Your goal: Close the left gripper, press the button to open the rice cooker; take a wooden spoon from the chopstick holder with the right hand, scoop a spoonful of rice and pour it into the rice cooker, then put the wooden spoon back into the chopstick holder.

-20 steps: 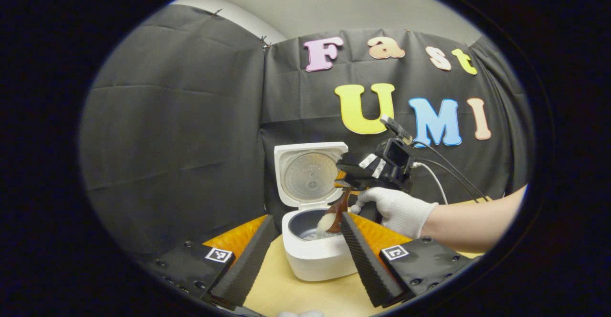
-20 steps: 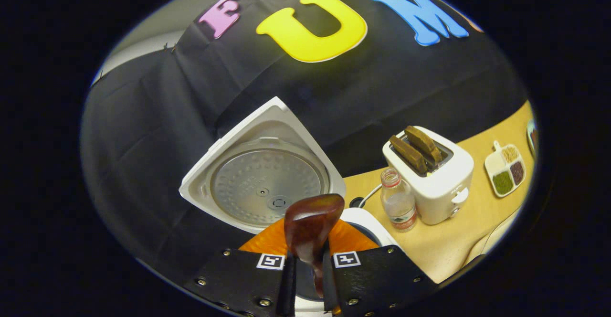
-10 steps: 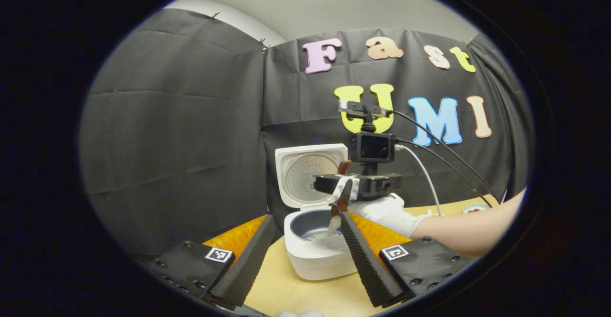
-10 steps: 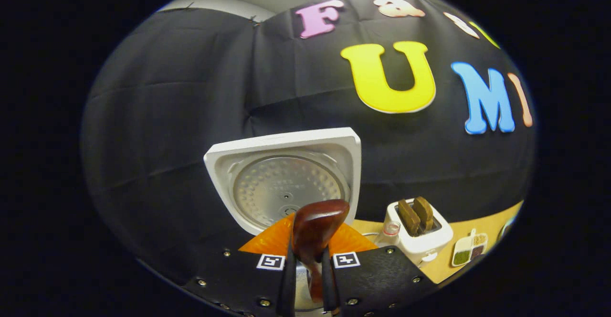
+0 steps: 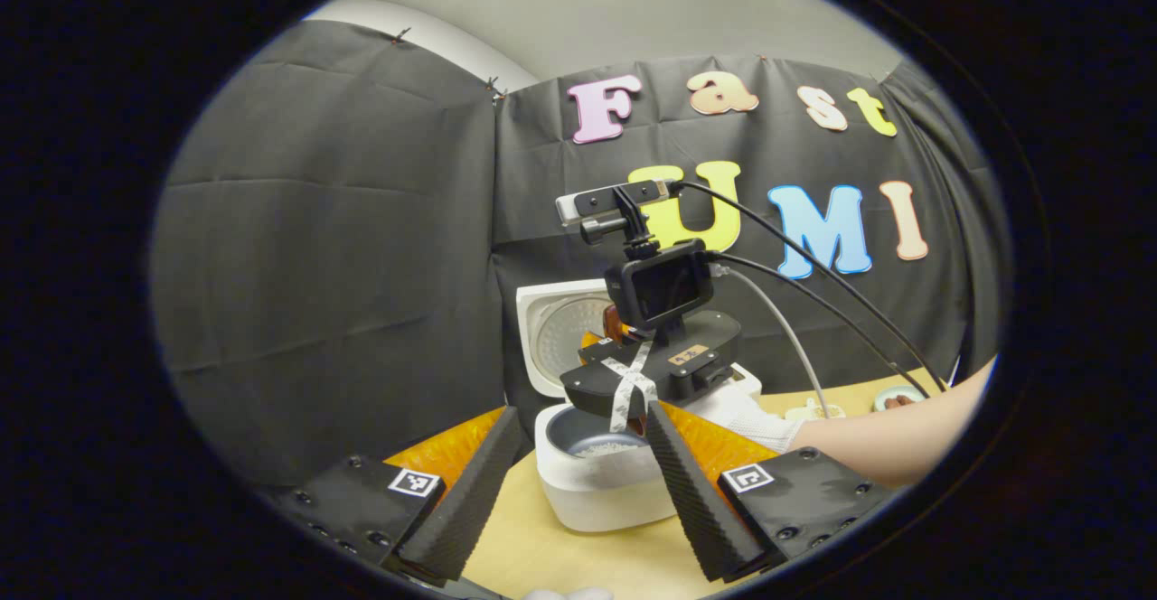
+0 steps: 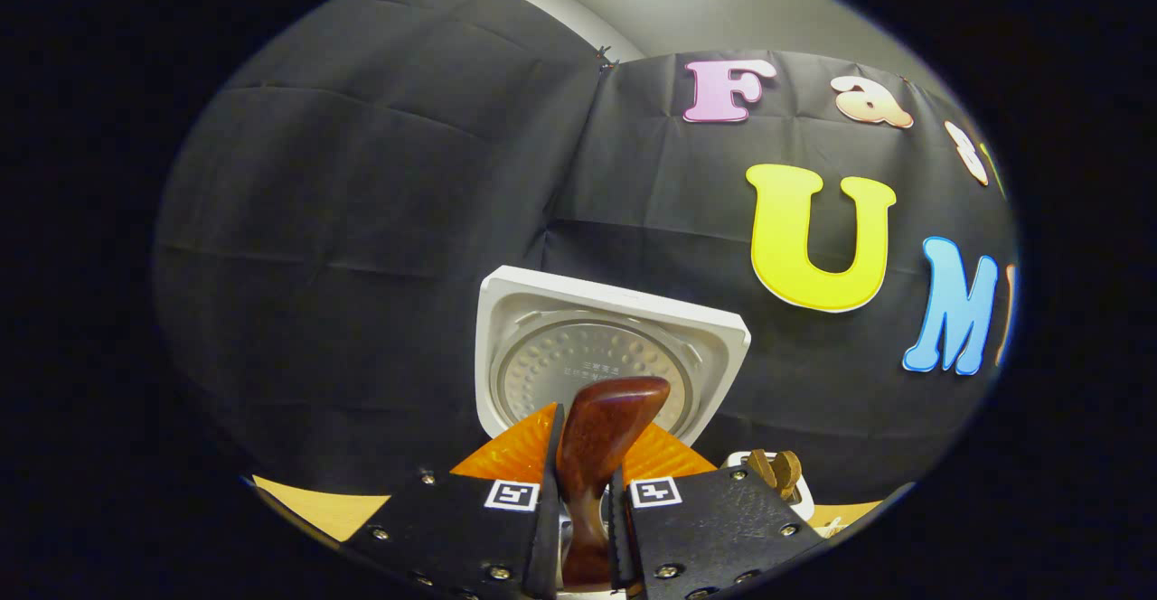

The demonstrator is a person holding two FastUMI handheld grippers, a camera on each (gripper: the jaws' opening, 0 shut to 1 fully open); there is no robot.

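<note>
Since the earlier frame the right gripper (image 5: pixel 644 381) has tipped level above the cooker (image 5: pixel 604 482), its glove (image 5: pixel 755 415) now tucked behind it; white rice lies in the pot at lower centre of the left gripper view. In the right gripper view its jaws are clamped on the spoon (image 6: pixel 598 455) at bottom centre (lid (image 6: pixel 607 356) upright behind); the left gripper (image 5: pixel 578 482) is spread wide, holding nothing, flanking the cooker.

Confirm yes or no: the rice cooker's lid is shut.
No. In the left gripper view the rice cooker's lid stands upright, open behind the pot, with rice visible inside.
</note>
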